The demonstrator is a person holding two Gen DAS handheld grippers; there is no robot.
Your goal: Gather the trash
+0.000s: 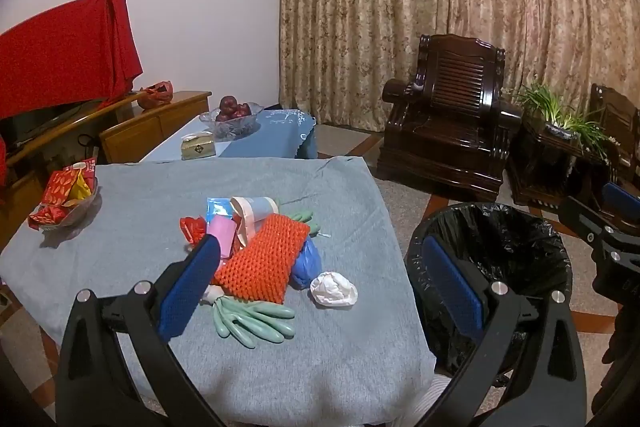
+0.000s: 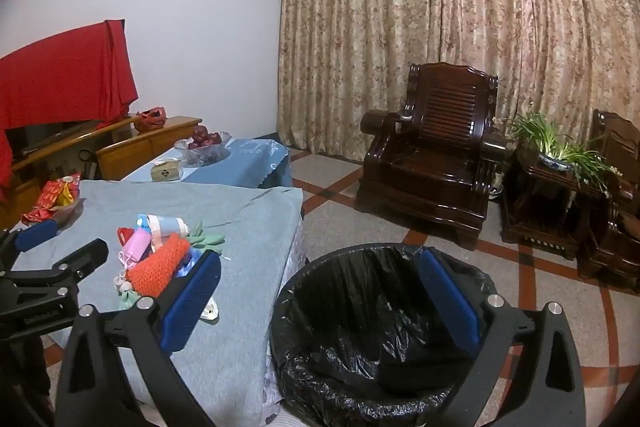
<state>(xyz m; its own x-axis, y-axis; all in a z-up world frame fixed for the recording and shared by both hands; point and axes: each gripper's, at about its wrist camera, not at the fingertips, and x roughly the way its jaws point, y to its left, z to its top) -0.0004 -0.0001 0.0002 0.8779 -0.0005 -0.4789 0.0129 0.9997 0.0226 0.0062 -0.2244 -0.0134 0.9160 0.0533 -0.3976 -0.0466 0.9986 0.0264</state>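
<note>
Apparently nothing has been collected yet: the bin [image 2: 372, 327], lined with a black bag, stands on the floor just beside the bench [image 1: 352, 355] and shows only crumpled liner inside, as far as either view reaches. All the trash lies in one heap near the middle of the grey cloth: an orange foam net [image 1: 260, 259] on top, a green rubber glove [image 1: 256, 319] poking out below it, a blue plastic bag [image 1: 306, 263] touching the net's right edge, a crumpled white tissue [image 1: 333, 289] just beside that, and behind them a paper cup [image 1: 256, 209], a pink wrapper [image 1: 224, 233], a red wrapper [image 1: 192, 227] and a small blue packet [image 1: 218, 207]. The left gripper [image 1: 320, 291] hangs over the near side of the heap, fingers spread wide and holding nothing, with the tissue and the glove between their lines. The right gripper [image 2: 320, 291] hovers above the bin, fingers also wide and empty. So the whole job is left: every piece needs lifting and dropping into the bin, and the tissue or the glove looks the easiest first pick for the left side
</note>
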